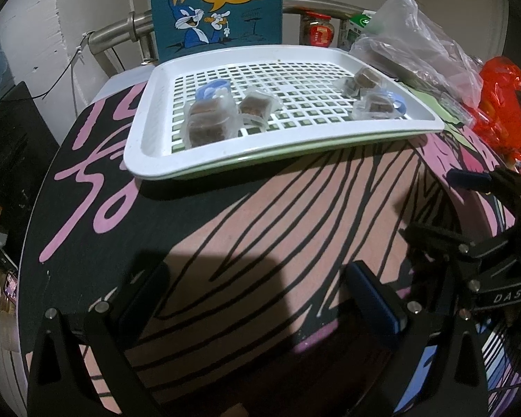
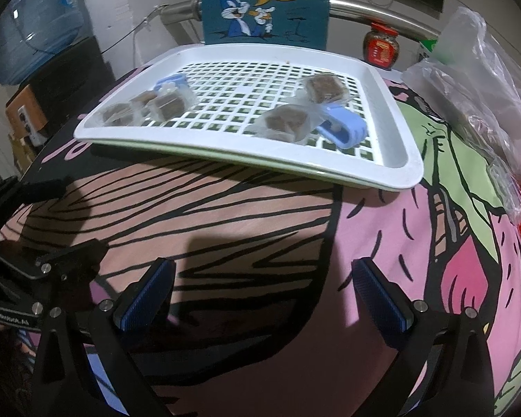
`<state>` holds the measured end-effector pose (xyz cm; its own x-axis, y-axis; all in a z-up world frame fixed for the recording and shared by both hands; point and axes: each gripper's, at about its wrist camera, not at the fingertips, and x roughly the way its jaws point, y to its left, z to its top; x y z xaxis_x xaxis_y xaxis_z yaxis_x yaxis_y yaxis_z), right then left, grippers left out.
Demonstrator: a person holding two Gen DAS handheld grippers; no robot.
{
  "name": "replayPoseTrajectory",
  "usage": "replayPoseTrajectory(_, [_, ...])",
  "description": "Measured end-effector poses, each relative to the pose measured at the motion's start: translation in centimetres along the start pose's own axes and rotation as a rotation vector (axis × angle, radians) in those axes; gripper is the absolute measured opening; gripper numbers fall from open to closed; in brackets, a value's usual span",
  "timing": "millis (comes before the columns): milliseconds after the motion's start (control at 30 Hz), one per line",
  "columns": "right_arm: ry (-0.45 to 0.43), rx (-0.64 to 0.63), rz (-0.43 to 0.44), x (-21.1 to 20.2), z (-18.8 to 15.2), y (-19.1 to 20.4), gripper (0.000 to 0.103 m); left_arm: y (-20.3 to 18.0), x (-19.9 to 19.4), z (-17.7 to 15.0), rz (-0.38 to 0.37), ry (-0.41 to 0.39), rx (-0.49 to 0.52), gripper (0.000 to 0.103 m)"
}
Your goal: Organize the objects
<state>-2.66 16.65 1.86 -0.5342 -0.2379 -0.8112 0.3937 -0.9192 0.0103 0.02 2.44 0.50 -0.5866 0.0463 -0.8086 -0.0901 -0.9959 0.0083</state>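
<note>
White slotted tray (image 1: 146, 146) resting on the cartoon-printed table (image 1: 260, 226), toward its far side, just in front of an upright teal rabbit poster (image 1: 215, 7). On the tray's left part, a cluster of clear-wrapped brown snack packets (image 1: 208, 121) beside a blue clip (image 1: 212, 88); on its right part, more wrapped brown packets (image 2: 288, 121) touching a second blue clip (image 2: 347, 132). Left gripper (image 1: 260, 299) low over the bare table in front of the tray, fingers spread wide, nothing between them. Right gripper (image 2: 260, 295) likewise spread apart and empty, near the tray's front edge. To the right of the tray, a crumpled clear plastic bag (image 2: 469, 80) and a red wrapper (image 1: 503, 111); behind, a red-labelled jar (image 2: 382, 47).
</note>
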Motion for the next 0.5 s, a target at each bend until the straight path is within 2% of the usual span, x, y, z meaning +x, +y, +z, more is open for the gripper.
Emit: replayPoseTrajectory(500, [0.0, -0.002, 0.0, -0.09, -0.21, 0.14, 0.103, 0.02, -0.01, -0.05, 0.0, 0.0, 0.0, 0.103])
